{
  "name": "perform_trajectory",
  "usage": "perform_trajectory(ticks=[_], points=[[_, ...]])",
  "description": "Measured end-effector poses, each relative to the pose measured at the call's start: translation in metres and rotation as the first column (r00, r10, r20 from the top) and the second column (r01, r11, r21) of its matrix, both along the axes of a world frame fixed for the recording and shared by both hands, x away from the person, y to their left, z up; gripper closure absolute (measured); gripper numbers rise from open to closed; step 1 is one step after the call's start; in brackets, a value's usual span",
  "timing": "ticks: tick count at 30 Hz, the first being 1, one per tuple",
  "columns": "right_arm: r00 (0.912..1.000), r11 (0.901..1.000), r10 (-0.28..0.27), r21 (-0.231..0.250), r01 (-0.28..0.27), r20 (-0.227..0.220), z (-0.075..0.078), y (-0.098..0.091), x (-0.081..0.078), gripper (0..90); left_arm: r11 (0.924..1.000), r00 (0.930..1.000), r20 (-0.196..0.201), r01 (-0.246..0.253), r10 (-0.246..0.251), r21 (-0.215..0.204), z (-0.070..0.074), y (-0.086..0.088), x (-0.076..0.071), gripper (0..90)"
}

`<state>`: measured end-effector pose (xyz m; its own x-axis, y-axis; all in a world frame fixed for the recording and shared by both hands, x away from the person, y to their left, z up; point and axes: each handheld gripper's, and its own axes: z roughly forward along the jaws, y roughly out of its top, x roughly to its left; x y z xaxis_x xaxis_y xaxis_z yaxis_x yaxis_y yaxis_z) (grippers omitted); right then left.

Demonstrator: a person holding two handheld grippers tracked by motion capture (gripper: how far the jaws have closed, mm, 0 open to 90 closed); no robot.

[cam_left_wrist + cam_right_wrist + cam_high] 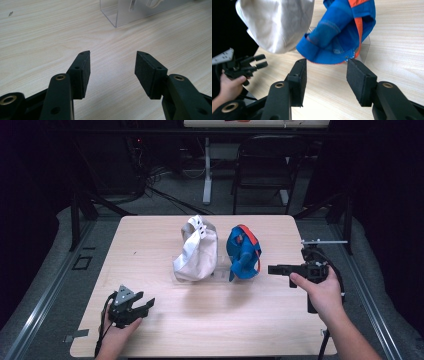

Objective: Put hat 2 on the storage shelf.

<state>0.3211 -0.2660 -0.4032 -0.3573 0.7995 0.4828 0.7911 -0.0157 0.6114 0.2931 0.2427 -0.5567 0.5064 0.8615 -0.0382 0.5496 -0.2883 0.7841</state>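
A beige cap [197, 252] and a blue cap with orange trim [243, 252] stand side by side on a clear plastic stand [222, 270] at the middle of the wooden table [165, 330]. My right gripper [272, 269] hovers just right of the blue cap, pointing at it, jaws open and empty. In the right gripper view the blue cap [337, 32] hangs just beyond the gripper [325, 61], with the beige cap [277, 22] to its left. My left gripper [147, 305] rests near the table's front left corner, open and empty. The left gripper view shows that gripper [112, 53] over bare wood, the clear stand [120, 12] farther ahead.
A dark folding chair [267, 160] and a white desk leg [206, 170] stand on the floor behind the table. Cables lie on the floor at the back left. The other hand's gripper [259, 61] appears at the left of the right gripper view.
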Motion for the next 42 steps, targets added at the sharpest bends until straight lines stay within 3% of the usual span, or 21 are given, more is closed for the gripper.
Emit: perform_trajectory(ticks=[5, 14, 19, 24, 29, 33, 42], points=[[0.9991, 0.9998, 0.002, -0.021, -0.002, 0.042, -0.019, 0.003, -0.015, 51.0, 1.0, 1.0, -0.003, -0.005, 0.005, 0.0, 0.0, 0.0, 0.0, 47.5], [0.9949, 0.9991, -0.034, 0.028, 0.032, 0.094, -0.064, 0.005, -0.034, 48.9, 1.0, 1.0, -0.003, -0.004, 0.004, -0.006, 0.0, 0.001, 0.001, 47.5], [0.9947, 0.9991, -0.031, 0.033, 0.028, 0.098, -0.089, 0.006, -0.04, 49.5, 0.9997, 0.9999, -0.009, 0.005, -0.006, -0.025, 0.0, 0.0, 0.002, 47.0], [0.9904, 0.9993, -0.029, -0.02, 0.032, 0.135, -0.104, 0.007, -0.047, 52.9, 0.9998, 0.9998, -0.018, 0.009, -0.009, -0.018, -0.001, 0.0, 0.002, 46.3], [0.989, 0.9992, -0.039, 0.015, 0.037, 0.143, -0.118, 0.009, -0.051, 53.2, 0.9996, 0.9993, -0.025, 0.026, -0.026, -0.014, -0.002, 0.0, 0.002, 47.9], [0.9859, 0.9987, -0.046, -0.014, 0.049, 0.161, -0.127, 0.011, -0.053, 54.2, 0.999, 0.9988, -0.023, 0.043, -0.043, -0.01, -0.002, -0.001, 0.002, 51.6], [0.9832, 0.9967, -0.069, -0.03, 0.076, 0.169, -0.145, 0.012, -0.054, 51.8, 0.9988, 0.9986, -0.023, 0.048, -0.047, 0.011, -0.003, -0.004, 0.002, 53.7]])
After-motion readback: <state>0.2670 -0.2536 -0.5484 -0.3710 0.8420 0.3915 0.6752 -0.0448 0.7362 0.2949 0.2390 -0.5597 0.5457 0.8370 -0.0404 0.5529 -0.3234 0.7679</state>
